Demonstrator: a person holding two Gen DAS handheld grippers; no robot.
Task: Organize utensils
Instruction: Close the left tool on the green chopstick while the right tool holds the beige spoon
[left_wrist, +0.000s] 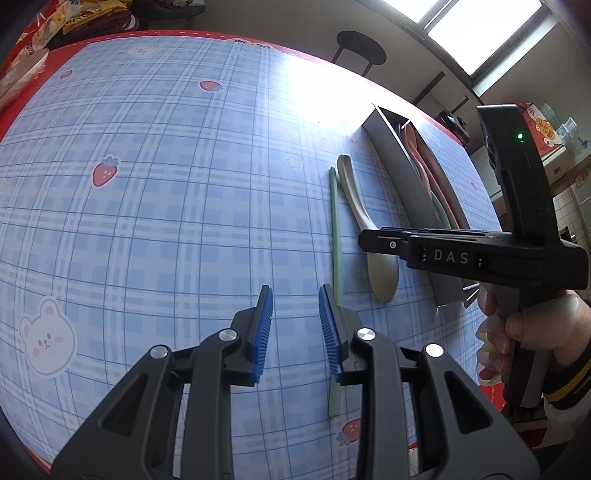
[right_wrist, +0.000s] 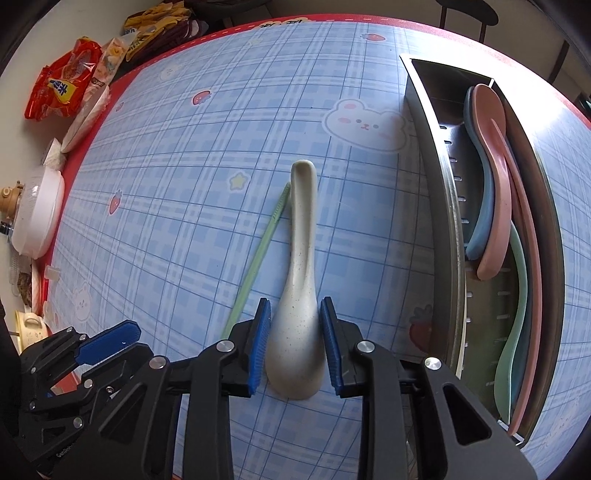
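Nearest, our right tongs (right_wrist: 294, 339) straddle the spoon (right_wrist: 301, 280) bowl, pads apart from it; left tongs (left_wrist: 295, 332) open over bare worktop (left_wrist: 166, 203). Beyond, a chopstick (right_wrist: 258, 254); tray (right_wrist: 443, 221) along the right edge.

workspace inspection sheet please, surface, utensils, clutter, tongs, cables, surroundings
surface: table under a blue checked cloth with bears and strawberries, red border.
job's things: white spoon and green chopstick lie side by side on the cloth; metal tray beside them holds a pink spoon, a blue spoon and a green one.
clutter: snack packets and a white bowl at the table's far edge.
grippers: right tongs straddle the white spoon's bowl, pads not clearly pressing; left tongs open over bare cloth, next to the chopstick.
cables: nothing seen.
surroundings: black stool, bright window.
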